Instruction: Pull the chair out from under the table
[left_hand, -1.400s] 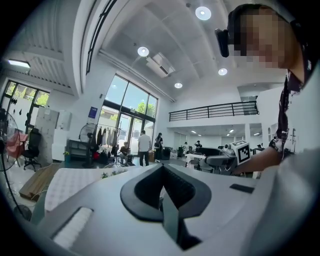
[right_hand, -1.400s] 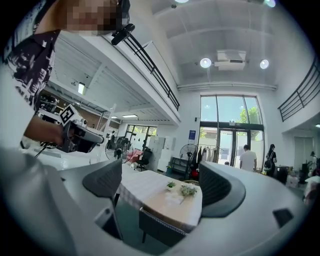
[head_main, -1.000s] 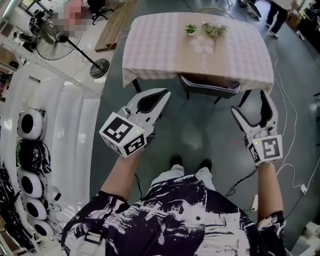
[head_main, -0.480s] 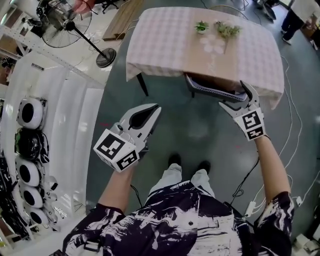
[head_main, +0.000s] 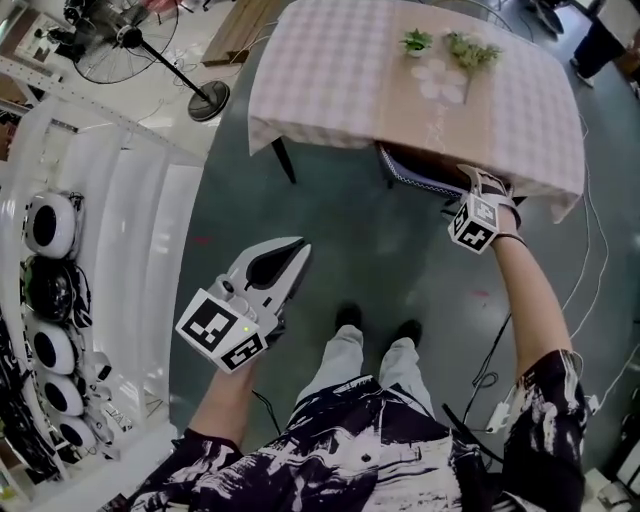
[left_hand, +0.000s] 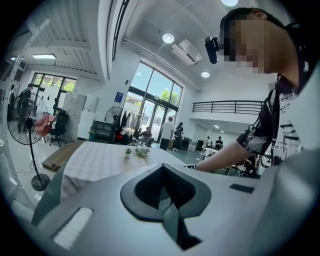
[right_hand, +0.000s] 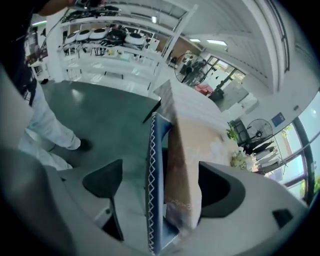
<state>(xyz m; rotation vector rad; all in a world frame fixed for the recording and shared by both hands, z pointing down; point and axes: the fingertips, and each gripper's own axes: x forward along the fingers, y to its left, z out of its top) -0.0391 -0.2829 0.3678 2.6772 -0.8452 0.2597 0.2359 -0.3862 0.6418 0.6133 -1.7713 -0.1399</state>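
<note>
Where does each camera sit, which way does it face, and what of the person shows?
Head view: on the head, facing steeply down at table and chair; shirt, legs, arms, left gripper and right gripper show.
Left gripper view: on that gripper, facing towards the table; shut jaws, right arm show.
Right gripper view: on that gripper, facing along the chair back between its open jaws; a leg shows.
Shared: table in all; chair in head and right gripper views.

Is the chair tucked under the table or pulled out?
Tucked under. Only the back of the chair shows past the cloth of the table, and the right gripper has its open jaws around it.
</note>
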